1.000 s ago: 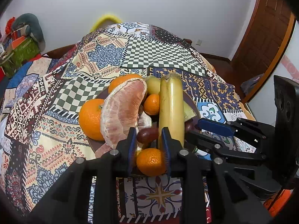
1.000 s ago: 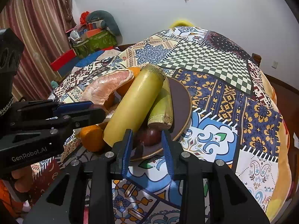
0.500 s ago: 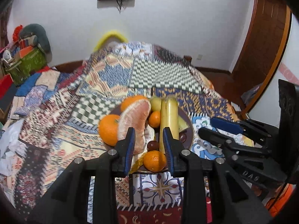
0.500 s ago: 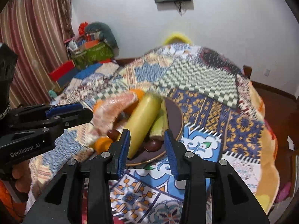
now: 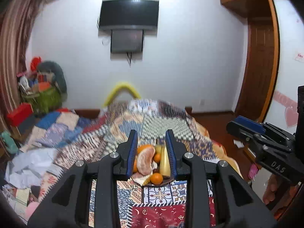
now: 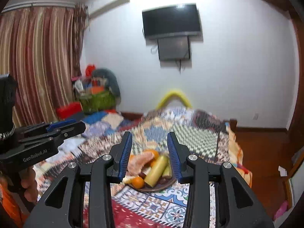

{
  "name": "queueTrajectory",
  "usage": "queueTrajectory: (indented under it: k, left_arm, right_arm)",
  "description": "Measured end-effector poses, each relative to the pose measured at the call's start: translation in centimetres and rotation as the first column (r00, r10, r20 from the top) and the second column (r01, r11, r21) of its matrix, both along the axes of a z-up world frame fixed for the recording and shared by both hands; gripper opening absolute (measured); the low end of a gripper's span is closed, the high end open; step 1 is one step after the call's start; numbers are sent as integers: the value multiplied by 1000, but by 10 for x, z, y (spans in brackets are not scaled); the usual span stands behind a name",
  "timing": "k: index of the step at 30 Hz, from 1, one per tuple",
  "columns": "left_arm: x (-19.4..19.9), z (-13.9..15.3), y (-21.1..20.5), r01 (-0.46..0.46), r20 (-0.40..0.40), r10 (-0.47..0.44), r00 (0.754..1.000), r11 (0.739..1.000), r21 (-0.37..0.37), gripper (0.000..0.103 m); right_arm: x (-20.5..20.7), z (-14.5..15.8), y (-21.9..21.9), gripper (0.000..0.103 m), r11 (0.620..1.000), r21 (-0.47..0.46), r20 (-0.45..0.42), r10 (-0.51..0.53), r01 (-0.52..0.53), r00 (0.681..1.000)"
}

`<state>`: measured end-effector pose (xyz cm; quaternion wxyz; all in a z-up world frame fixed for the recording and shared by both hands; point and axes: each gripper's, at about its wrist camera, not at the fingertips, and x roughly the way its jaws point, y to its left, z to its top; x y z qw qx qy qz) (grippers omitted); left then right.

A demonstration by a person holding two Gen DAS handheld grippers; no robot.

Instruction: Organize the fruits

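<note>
Fruits [image 5: 152, 163] sit piled on a brown plate [image 6: 167, 184] on the quilted bed [image 5: 161, 125]; left hand-held gripper [image 5: 151, 138] and right hand-held gripper [image 6: 149, 139] both hang above, fingers apart, holding nothing.

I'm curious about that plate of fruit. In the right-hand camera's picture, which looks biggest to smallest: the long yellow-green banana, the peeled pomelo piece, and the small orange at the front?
1. Peeled pomelo piece and banana: too alike to rank.
2. Small orange: clearly smallest, though nearest the camera.
</note>
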<state>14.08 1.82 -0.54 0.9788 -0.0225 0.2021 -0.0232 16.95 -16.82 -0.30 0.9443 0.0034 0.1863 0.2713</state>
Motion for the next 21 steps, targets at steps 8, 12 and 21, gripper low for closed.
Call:
queueTrajectory:
  k: [8, 12, 21]
  left_arm:
    - [-59, 29, -3, -13, 123, 10, 992, 1000, 21, 43]
    - [-77, 33, -5, -20, 163, 15, 986, 999, 28, 59]
    - [-96, 33, -9, -26, 187, 17, 982, 999, 44, 80]
  right_arm:
    - [-57, 36, -9, 65, 996, 72, 130, -54, 45, 990]
    - [-66, 38, -7, 79, 994, 81, 171, -92, 79, 981]
    - [-73, 30, -8, 99, 987, 98, 163, -142, 128, 976]
